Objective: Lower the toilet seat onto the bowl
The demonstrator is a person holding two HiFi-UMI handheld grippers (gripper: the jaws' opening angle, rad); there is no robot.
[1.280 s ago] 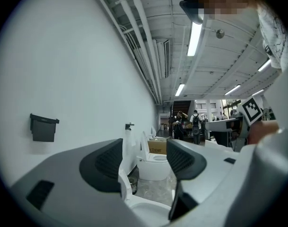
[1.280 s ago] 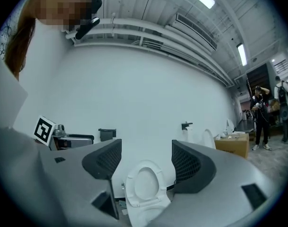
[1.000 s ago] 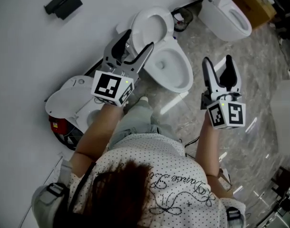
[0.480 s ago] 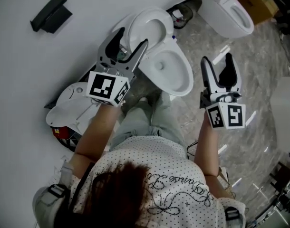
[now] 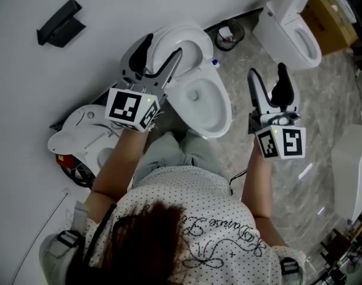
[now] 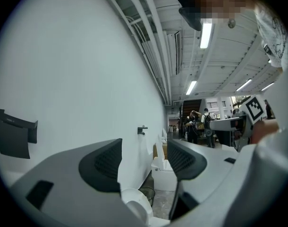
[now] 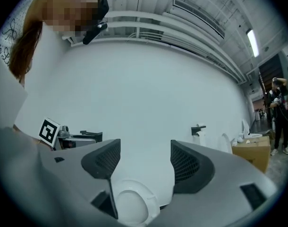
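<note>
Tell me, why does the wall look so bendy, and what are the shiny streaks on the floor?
Left gripper view and right gripper view: wide-angle lenses curve the wall and blacken the corners. Head view: the polished floor mirrors lights as pale streaks.

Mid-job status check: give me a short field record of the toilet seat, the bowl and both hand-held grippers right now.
Seat: white oval toilet seat, raised against the white wall, not yet lowered
Bowl: white ceramic bowl, uncovered
Left hand-held gripper: jaws apart, nothing between them, in front of the raised seat
Right hand-held gripper: jaws apart, empty, held to the right of the bowl
Grip on seat: none
</note>
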